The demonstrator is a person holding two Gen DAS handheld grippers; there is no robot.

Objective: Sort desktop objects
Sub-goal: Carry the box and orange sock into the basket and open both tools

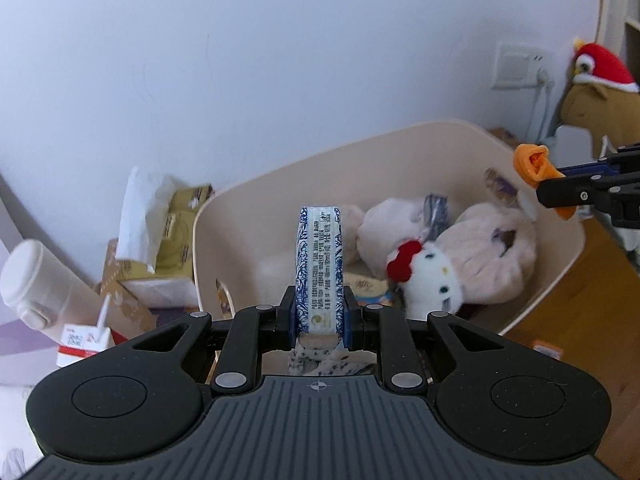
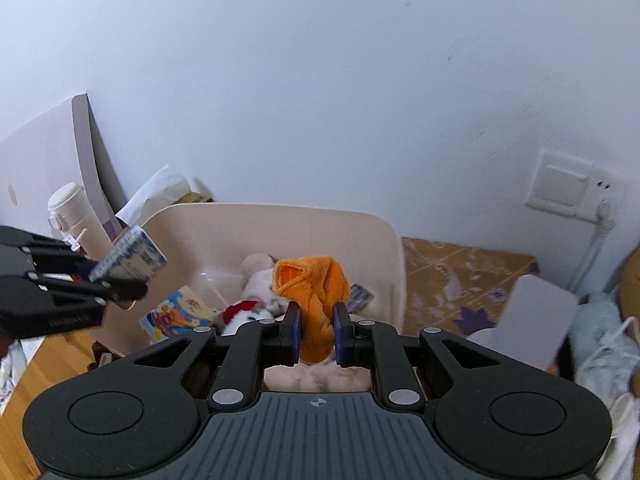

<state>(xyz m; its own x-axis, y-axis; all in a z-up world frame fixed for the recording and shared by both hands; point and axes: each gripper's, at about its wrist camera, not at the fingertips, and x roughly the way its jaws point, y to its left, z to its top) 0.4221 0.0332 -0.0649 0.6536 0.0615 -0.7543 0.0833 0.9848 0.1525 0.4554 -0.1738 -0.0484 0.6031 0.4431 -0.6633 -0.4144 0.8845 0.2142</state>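
My left gripper (image 1: 319,316) is shut on a blue-and-white patterned pack (image 1: 319,268) held upright above the near wall of the beige bin (image 1: 280,176). It also shows in the right wrist view (image 2: 132,258), with the left gripper (image 2: 120,292) at the left. My right gripper (image 2: 317,332) is shut on an orange plush piece (image 2: 312,288) held over the bin (image 2: 384,240). In the left wrist view the right gripper (image 1: 560,192) holds the orange piece (image 1: 534,162) over the bin's right side. A white plush toy (image 1: 460,256) with a red bow lies in the bin.
A white bottle (image 1: 36,280), a milk carton (image 1: 82,344) and an open tissue box (image 1: 136,248) stand left of the bin. A wall socket (image 2: 568,188) with cable is at the right. A red-hatted plush (image 1: 600,92) sits far right. A colourful packet (image 2: 176,312) lies in the bin.
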